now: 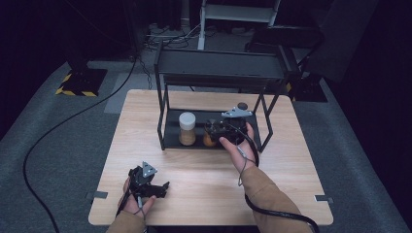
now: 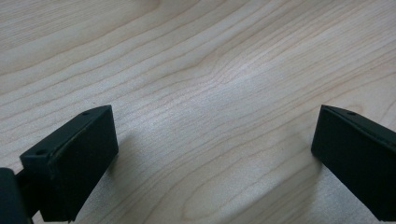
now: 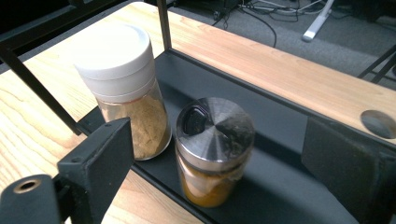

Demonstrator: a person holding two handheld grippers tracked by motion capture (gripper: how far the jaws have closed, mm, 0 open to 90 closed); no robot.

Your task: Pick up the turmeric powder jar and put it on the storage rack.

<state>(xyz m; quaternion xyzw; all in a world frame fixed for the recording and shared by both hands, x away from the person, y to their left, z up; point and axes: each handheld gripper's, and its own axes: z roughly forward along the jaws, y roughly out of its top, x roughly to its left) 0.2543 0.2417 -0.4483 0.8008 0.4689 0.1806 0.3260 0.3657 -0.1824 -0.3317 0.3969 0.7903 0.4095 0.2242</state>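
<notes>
A white-capped spice jar [image 1: 187,128] [image 3: 125,93] with tan powder stands on the lower shelf of a black metal rack [image 1: 170,141]. Just to its right on the same shelf stands a jar with a steel lid [image 3: 212,144] [image 1: 209,138] and orange contents. My right gripper [image 1: 218,130] [image 3: 212,158] is open, its jaws wide on either side of the steel-lid jar without touching it. My left gripper [image 1: 156,188] [image 2: 215,154] rests low over the bare table near the front left, open and holding nothing.
The rack's upper shelf [image 1: 221,65] overhangs the jars, with thin black posts [image 3: 164,25] at the corners. A round dark disc [image 3: 378,122] lies on the wooden table [image 1: 204,174] behind the rack. Cables trail across the grey floor [image 1: 58,126].
</notes>
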